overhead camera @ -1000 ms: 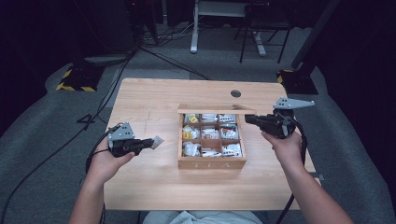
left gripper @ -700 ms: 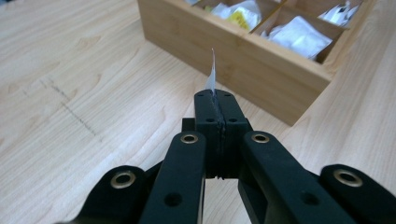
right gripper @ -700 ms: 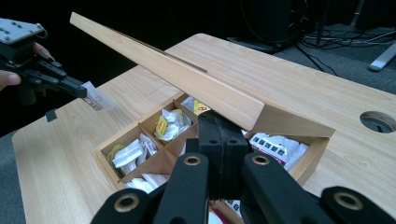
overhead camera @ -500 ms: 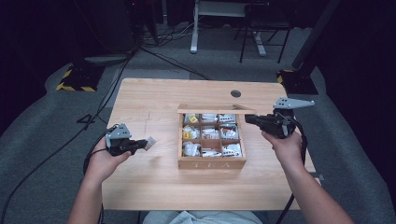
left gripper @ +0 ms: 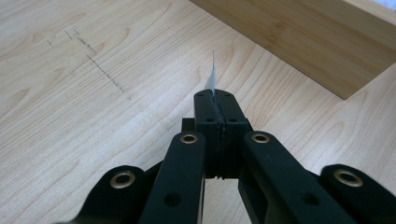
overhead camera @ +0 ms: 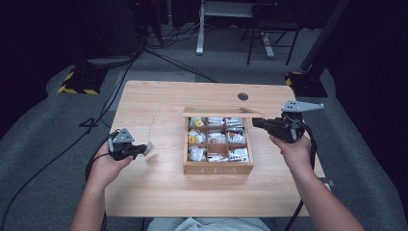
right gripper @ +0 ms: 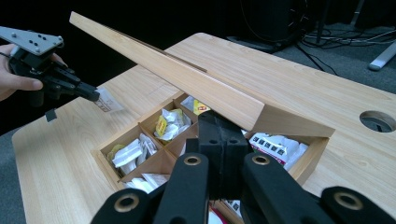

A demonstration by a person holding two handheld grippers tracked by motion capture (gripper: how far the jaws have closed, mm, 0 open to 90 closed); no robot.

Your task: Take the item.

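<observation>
A wooden tea box (overhead camera: pixel 217 168) stands mid-table, its compartments filled with tea sachets (overhead camera: pixel 217 136). Its lid (overhead camera: pixel 221 113) is raised and tilted (right gripper: pixel 187 77). My right gripper (overhead camera: pixel 256 123) is shut, and its tips (right gripper: pixel 218 122) sit under the lid's free edge at the corner, so the lid rests on them. I see nothing between those jaws. Left of the box, my left gripper (overhead camera: pixel 142 150) is shut on a thin white sachet (overhead camera: pixel 149 147), held low over the table. In the left gripper view the sachet (left gripper: pixel 214 74) shows edge-on, sticking out past the tips (left gripper: pixel 215 95).
The light wooden table (overhead camera: pixel 159 192) has a round cable hole (overhead camera: pixel 243 96) behind the box. Faint pencil marks (left gripper: pixel 100 65) lie on the wood ahead of the left gripper. Cables, desk legs and a chair stand on the dark floor beyond the table.
My left hand has sunk toward the table and shifted left, away from the box, with the sachet still in its jaws. The right hand and the lid have stayed put.
</observation>
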